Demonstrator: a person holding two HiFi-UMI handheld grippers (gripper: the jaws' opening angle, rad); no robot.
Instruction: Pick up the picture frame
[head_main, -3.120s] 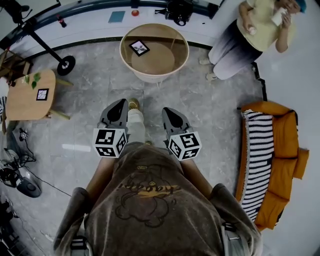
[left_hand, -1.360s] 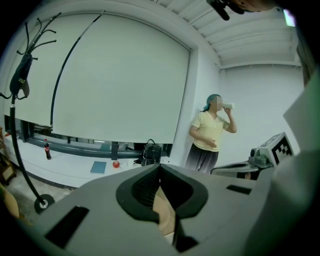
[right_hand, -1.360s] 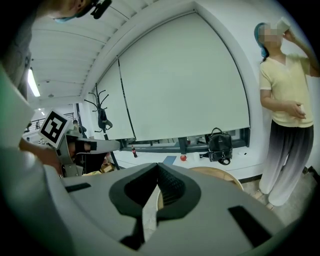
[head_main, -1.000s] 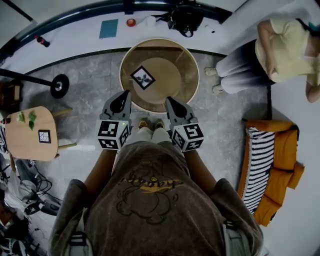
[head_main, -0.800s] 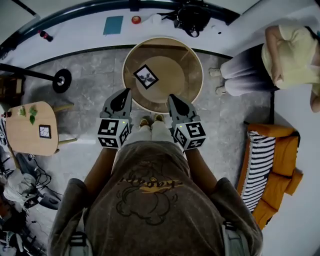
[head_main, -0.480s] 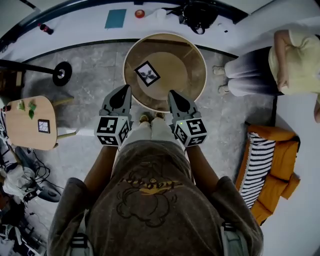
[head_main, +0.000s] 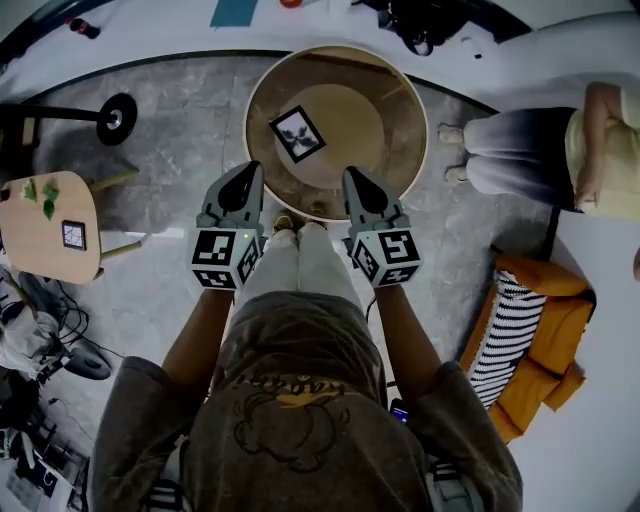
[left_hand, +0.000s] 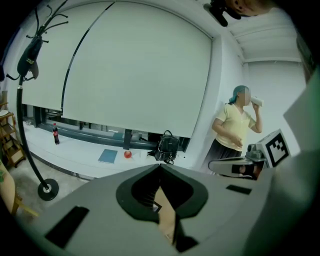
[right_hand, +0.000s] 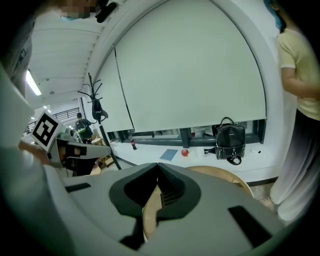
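Observation:
A small black picture frame (head_main: 297, 134) with a plant print lies flat on the round wooden table (head_main: 410, 100), left of its middle. My left gripper (head_main: 245, 176) is shut and empty, its tip over the table's near left rim, just short of the frame. My right gripper (head_main: 355, 178) is shut and empty over the near rim, to the frame's right. In the left gripper view a sliver of the frame (left_hand: 156, 206) shows past the closed jaws. The right gripper view shows the table's rim (right_hand: 220, 173) ahead.
A person in a yellow top (head_main: 590, 140) stands right of the table. An orange sofa with a striped cushion (head_main: 520, 345) sits at right. A small side table (head_main: 45, 225) with a second frame is at left. A coat stand base (head_main: 118, 117) and a ledge with a black bag (head_main: 430, 20) lie beyond.
The view has closed in on the round table. Both grippers came forward and down to its near rim, still shut; the frame now lies just ahead of the left one.

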